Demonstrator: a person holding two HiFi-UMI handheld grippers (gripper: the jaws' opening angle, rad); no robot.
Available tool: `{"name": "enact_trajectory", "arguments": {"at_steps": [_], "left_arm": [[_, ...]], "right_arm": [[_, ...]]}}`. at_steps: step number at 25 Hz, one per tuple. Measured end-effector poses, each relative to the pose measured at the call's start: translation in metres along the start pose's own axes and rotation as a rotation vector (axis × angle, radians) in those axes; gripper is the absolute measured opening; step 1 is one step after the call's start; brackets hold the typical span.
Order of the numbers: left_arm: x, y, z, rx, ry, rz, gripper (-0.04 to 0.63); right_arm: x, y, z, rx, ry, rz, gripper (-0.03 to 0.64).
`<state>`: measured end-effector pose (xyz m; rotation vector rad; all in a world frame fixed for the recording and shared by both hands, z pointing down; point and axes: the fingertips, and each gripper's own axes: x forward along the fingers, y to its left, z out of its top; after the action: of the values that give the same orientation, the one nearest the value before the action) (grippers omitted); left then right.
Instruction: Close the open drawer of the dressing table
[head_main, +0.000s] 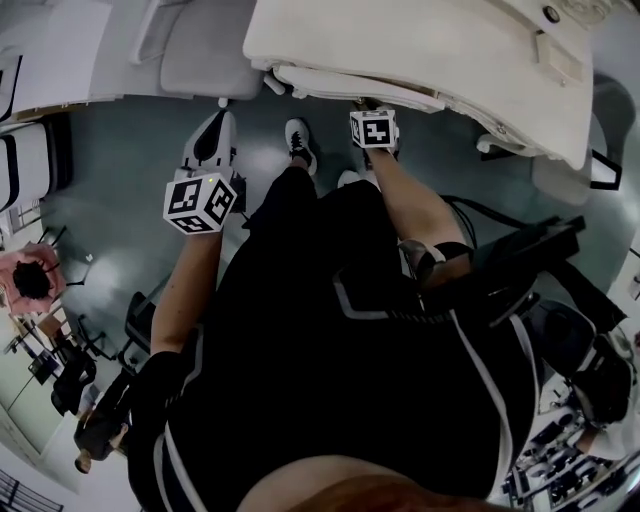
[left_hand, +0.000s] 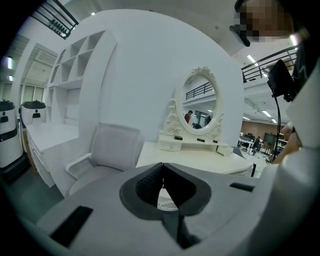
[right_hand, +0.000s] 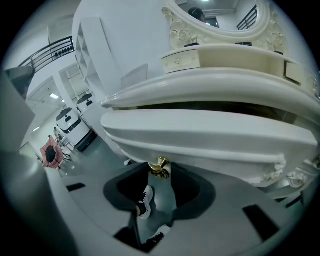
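Observation:
The cream dressing table (head_main: 430, 45) stands in front of me, and its drawer (head_main: 345, 88) sticks out from under the top. In the right gripper view the drawer front (right_hand: 200, 130) fills the middle, with a gold knob (right_hand: 160, 166) on its lower edge. My right gripper (right_hand: 160, 171) has its two fingertips on either side of that knob and holds it. In the head view the right gripper (head_main: 375, 108) is up against the drawer. My left gripper (left_hand: 161, 167) is shut on nothing and points at the table top from the left, apart from it; the head view shows it (head_main: 217, 120) over the floor.
A white armchair (left_hand: 112, 150) stands left of the table. An oval mirror (left_hand: 200, 107) with small drawers sits on the table top. The person's shoes (head_main: 300, 140) are on the grey floor below the drawer. Black equipment (head_main: 520, 270) is at the right.

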<state>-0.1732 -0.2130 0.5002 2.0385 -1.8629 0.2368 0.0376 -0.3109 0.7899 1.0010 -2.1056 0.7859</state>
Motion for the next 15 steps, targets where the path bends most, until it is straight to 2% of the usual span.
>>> {"name": "enact_trajectory", "arguments": {"at_steps": [15], "left_arm": [[0.016,0.019,0.008,0.047,0.026,-0.034,0.005]], "right_arm": [[0.015,-0.021,0.031,0.033,-0.087,-0.074,0.146]]}}
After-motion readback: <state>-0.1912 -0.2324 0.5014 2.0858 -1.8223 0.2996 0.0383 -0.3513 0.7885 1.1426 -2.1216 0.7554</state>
